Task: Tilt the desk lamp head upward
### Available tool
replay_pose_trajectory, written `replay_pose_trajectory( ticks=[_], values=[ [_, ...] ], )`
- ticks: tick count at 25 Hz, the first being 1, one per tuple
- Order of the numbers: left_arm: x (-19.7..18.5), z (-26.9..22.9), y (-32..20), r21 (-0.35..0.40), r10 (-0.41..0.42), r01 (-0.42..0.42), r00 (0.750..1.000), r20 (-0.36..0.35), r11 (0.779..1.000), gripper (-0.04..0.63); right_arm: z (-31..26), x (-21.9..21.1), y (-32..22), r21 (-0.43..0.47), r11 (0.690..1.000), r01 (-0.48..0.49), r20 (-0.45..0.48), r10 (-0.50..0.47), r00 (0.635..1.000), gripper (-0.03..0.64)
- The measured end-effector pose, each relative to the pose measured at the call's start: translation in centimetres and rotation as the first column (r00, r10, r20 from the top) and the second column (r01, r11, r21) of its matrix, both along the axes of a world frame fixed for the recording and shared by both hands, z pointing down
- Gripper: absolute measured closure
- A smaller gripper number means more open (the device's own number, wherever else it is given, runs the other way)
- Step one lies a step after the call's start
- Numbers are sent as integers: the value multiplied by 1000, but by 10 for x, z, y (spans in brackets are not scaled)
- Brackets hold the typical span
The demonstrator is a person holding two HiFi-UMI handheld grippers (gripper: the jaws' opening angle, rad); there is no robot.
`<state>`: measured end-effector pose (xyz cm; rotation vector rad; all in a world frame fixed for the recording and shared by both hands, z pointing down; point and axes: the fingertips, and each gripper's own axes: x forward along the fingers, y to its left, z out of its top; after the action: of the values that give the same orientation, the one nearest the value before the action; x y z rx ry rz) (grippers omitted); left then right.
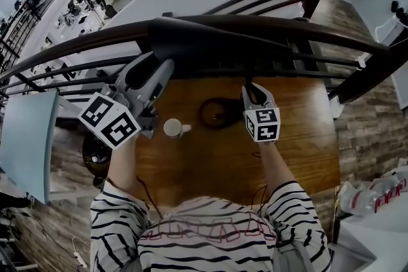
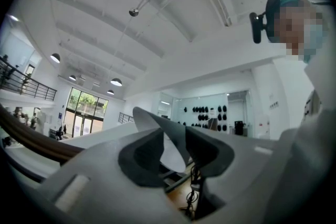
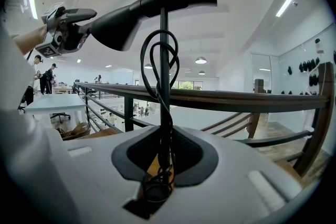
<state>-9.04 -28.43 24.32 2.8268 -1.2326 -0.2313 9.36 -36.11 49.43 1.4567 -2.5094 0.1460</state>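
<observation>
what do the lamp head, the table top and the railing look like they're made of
Lamp head: dark matte shell, likely plastic or painted metal; no glare.
Table top: wood, brown with faint grain and a soft sheen.
Railing: wooden top rail, brown and smooth, on black bars that look like painted metal.

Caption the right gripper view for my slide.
The right gripper clasps the desk lamp's pole, a looped cable beside it, while the left gripper holds the lamp head by its end.

White mug [image 1: 173, 128] on wooden table [image 1: 299, 156] (dark railing [image 1: 76, 49] behind)
</observation>
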Motion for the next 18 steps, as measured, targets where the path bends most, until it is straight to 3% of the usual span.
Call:
replay_pose_trajectory(
  ticks=[11, 18],
  values=[
    [-7, 6, 15, 36, -27, 27, 1000, 3, 999, 460, -10, -4, 25, 11, 1000, -18, 16, 18, 1000, 485],
    [-17, 19, 19, -5, -16, 16, 1000, 5, 1000, 416, -14, -3, 46, 3, 998, -62, 28, 62, 998, 485]
  ],
)
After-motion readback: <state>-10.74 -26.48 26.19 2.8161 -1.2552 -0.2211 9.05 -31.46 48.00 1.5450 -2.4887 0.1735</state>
